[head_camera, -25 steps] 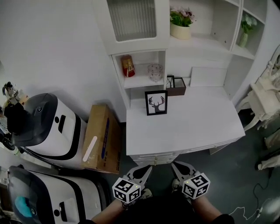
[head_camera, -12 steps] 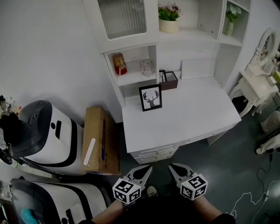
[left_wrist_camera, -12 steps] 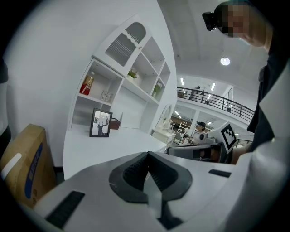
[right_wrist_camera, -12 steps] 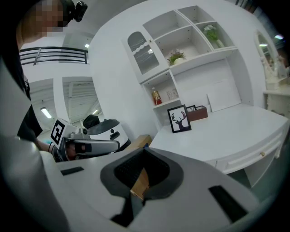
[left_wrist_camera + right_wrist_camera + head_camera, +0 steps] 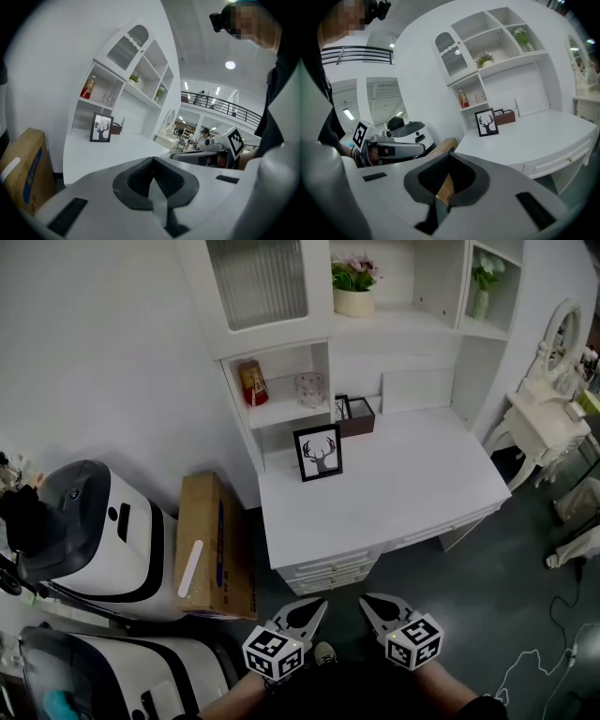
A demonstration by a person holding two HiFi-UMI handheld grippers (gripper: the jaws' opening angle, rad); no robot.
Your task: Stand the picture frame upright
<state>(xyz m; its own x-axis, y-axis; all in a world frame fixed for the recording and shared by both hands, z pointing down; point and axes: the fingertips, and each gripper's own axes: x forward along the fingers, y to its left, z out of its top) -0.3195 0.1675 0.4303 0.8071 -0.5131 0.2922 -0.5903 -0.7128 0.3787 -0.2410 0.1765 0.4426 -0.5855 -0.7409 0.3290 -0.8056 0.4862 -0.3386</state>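
Already frame (image 5: 318, 453) was found upright on desk (image 5: 394, 493); task judged done. Left gripper (image 5: 313, 607) and right gripper (image 5: 372, 605) were held closed, empty.

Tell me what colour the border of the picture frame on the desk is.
Black; the picture frame shows best in the right gripper view.

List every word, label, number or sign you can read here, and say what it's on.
No text can be read.
Cardboard box: blue print, too blurred to read.
Red bottle: label too small to read.
Picture frame: deer-head drawing, no words.
Left tool, right tool: square marker patterns only, no letters.
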